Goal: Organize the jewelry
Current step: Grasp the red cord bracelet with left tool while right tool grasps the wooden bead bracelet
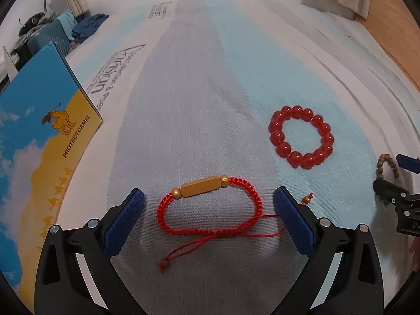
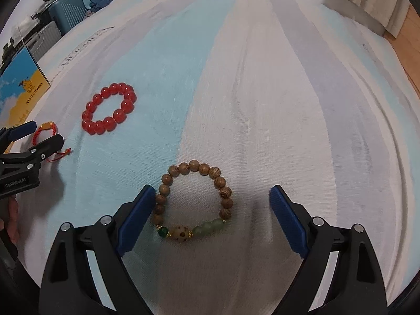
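Three bracelets lie on a striped bedsheet (image 2: 262,105) in pale blue, white and grey, printed with dark lettering at its far left. Largest after the sheet is a blue and yellow box (image 1: 39,136) marked PROTECTCAMEL, standing to the left of the left gripper (image 1: 208,200) and ahead of it.

Both grippers have their blue-padded fingers spread wide apart, holding nothing. Between the left gripper's fingers lies the red cord bracelet (image 1: 210,210), its gold bar bead on the far side and its knotted cord ends trailing back toward the gripper; one loose end with a small gold bead lies just outside the right finger. Neither pad touches it.

The right gripper (image 2: 212,197) straddles the wooden bead bracelet (image 2: 194,199), whose green and speckled beads sit on the near side. Its left finger (image 2: 139,215) is right against the brown beads on that side; the other finger stands well clear.

Ahead and to the right of the left gripper, and ahead and to the left of the right one, rests the red bead bracelet (image 1: 300,136), apart from the other two.
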Available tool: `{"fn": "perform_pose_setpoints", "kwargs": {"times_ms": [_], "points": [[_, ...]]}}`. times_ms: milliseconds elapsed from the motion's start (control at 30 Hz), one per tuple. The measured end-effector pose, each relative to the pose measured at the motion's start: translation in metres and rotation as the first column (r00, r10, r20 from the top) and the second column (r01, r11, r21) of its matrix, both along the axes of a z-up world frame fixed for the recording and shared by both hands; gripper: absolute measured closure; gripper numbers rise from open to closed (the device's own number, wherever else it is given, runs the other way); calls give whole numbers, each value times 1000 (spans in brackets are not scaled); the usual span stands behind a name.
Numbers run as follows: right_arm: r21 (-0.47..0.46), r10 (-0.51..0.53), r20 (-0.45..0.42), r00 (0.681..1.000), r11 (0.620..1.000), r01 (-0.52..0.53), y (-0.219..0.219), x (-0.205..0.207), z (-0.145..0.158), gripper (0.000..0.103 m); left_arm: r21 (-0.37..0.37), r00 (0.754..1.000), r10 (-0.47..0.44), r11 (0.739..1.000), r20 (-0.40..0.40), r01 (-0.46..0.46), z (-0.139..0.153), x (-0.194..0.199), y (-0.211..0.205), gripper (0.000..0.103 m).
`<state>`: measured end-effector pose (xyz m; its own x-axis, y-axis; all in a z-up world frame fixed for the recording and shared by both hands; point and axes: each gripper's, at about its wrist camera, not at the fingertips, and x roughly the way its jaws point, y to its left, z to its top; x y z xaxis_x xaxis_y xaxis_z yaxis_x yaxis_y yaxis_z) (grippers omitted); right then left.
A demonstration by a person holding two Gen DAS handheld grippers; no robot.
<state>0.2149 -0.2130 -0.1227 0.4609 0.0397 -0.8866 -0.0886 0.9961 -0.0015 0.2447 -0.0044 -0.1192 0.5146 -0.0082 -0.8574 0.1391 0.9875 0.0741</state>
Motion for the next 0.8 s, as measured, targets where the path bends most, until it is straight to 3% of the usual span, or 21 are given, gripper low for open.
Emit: {"fn": "perform_pose_setpoints", "kwargs": {"times_ms": [133, 233, 300, 667, 800], "points": [[-5, 10, 7, 1000, 1000, -10, 0, 1, -3, 18, -9, 1000, -6, 1000, 5, 6, -3, 1, 1, 9], [-14, 21, 13, 1000, 1000, -20, 2, -1, -3, 20, -22, 1000, -24, 999, 7, 24, -3, -2, -2, 19], [-16, 28, 13, 1000, 999, -28, 4, -1, -2, 31, -35, 999, -39, 999, 4, 39, -2, -4, -3, 29], [-59, 24, 3, 1000, 998, -24, 2, -4, 12, 80, -69, 997, -78, 995, -28, 76, 8, -11, -4, 61], [-52, 13, 9, 1000, 999, -12, -2, -5, 17, 86, -73, 996, -90, 993, -21, 88, 15, -15, -7, 68]]}}
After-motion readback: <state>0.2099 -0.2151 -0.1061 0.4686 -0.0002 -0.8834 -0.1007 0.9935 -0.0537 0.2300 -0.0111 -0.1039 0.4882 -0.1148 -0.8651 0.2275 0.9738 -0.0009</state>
